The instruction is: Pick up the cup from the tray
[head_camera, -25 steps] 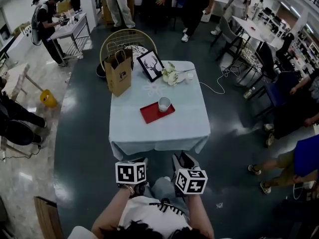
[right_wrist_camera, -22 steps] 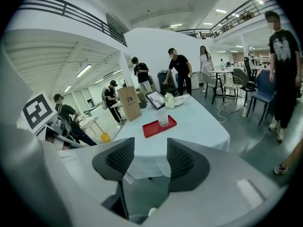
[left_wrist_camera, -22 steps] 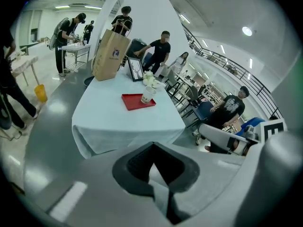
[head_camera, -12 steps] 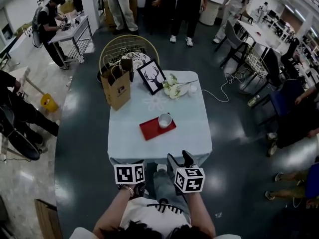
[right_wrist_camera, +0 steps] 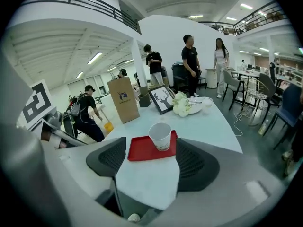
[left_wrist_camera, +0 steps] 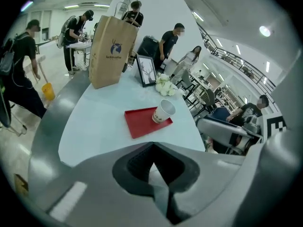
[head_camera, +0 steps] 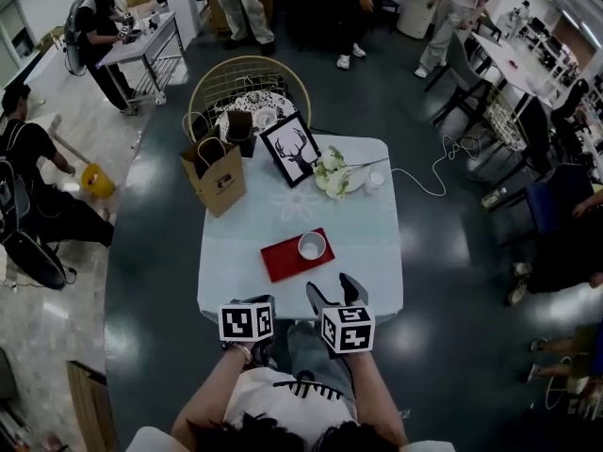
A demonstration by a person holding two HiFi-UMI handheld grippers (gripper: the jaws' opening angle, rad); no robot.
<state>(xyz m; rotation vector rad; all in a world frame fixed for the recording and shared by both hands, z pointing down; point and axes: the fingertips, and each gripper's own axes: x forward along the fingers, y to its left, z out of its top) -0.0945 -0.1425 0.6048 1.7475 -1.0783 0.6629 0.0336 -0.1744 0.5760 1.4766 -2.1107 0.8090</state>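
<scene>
The head view is dim and flat; the glossy dark grey floor (head_camera: 155,271) carries pale smears of reflected ceiling light. Both gripper views are brighter under white ceiling strip lights (right_wrist_camera: 94,57), bowed at the edges with black corners. Close up, the left gripper (left_wrist_camera: 152,148) and right gripper (right_wrist_camera: 151,162) loom soft and unfocused.

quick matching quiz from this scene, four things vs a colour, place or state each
Things:
1 cup
2 tray
3 bag
4 right gripper

Matches:
a brown
b open
c red
d white, upright on the tray

Pairs: 1-d, 2-c, 3-a, 4-b
</scene>
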